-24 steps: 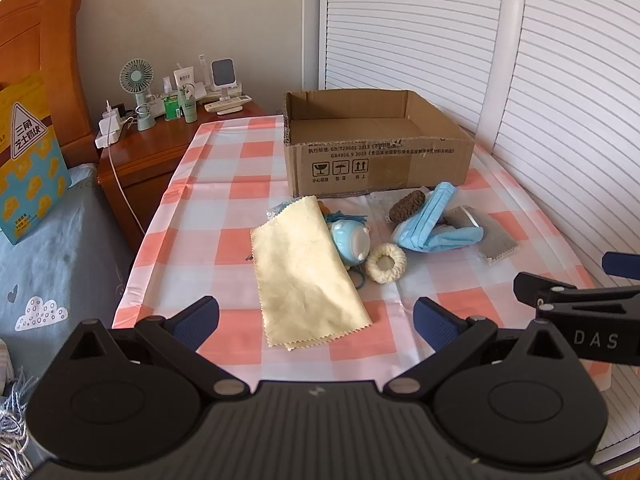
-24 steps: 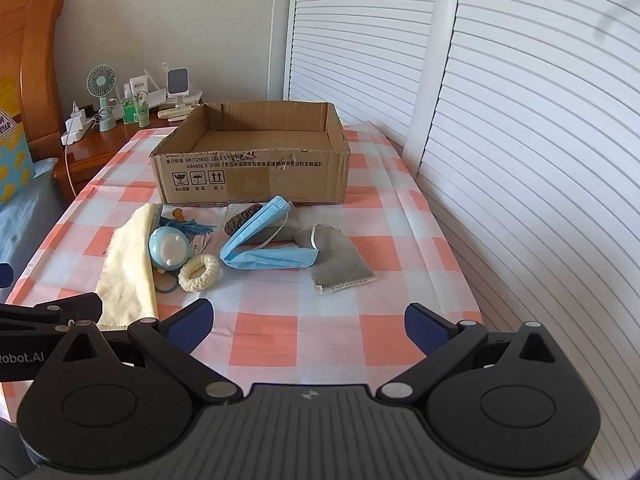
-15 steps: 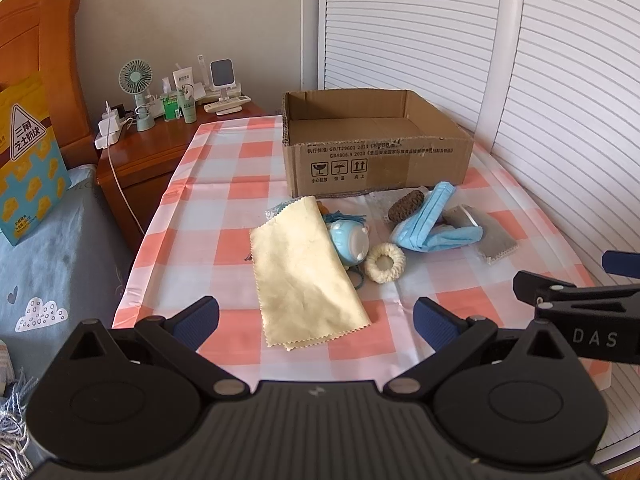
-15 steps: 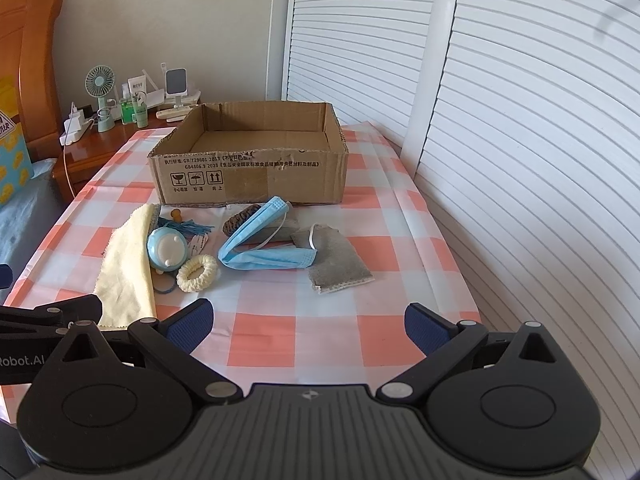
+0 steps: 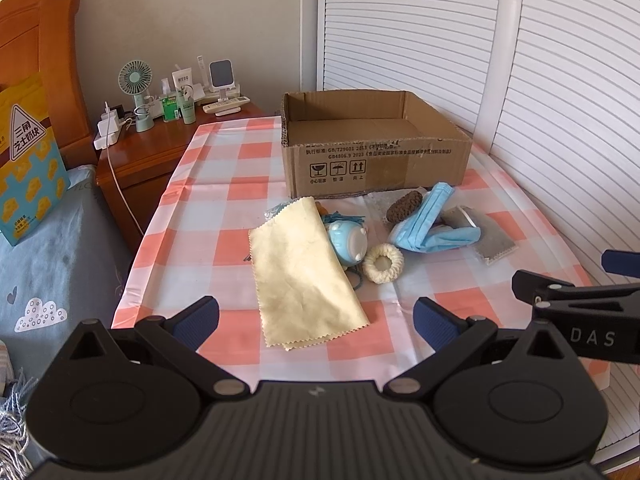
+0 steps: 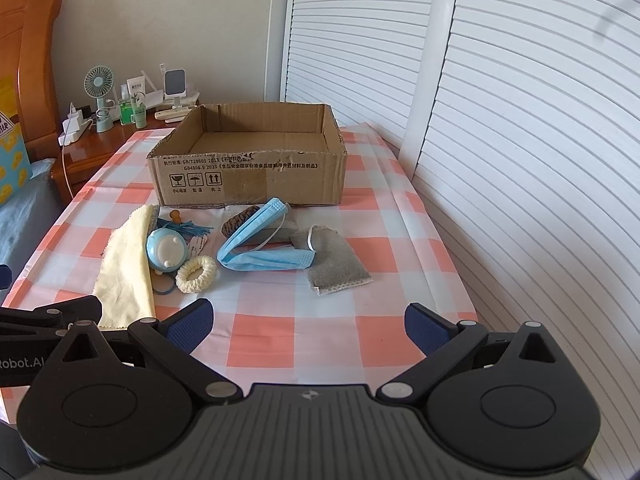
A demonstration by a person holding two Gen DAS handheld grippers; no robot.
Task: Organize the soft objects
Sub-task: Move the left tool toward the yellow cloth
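Both your grippers hang side by side over the near edge of the table, angled down toward it. Your left gripper (image 5: 316,318) has its blue ribbed pads spread as wide as they go, nothing between them; your right gripper (image 6: 308,320) likewise, jaws fully apart and empty. Each tool's black frame shows at the edge of the other's view. The table wears a smooth checked tablecloth (image 6: 320,320) in salmon and pale squares, creased along the fold lines. At its far end sits a shallow corrugated cardboard box (image 6: 248,178), open-topped, rim ragged, printing on the near wall, inside bare. The soft things lie in a loose cluster just in front of that box: a pale yellow cloth (image 5: 302,270), matte, zigzag-cut hem, folded flat on the left; a crocheted cream ring (image 6: 196,274) beside a round glossy blue-and-white toy (image 6: 166,250); a pleated blue face mask (image 6: 262,246), folded over and standing partly open; a grey felt-like pouch (image 6: 336,266) with a scalloped edge touching the mask's right end; a brown knobbly oval piece (image 5: 404,206) behind the mask, close to the box wall.
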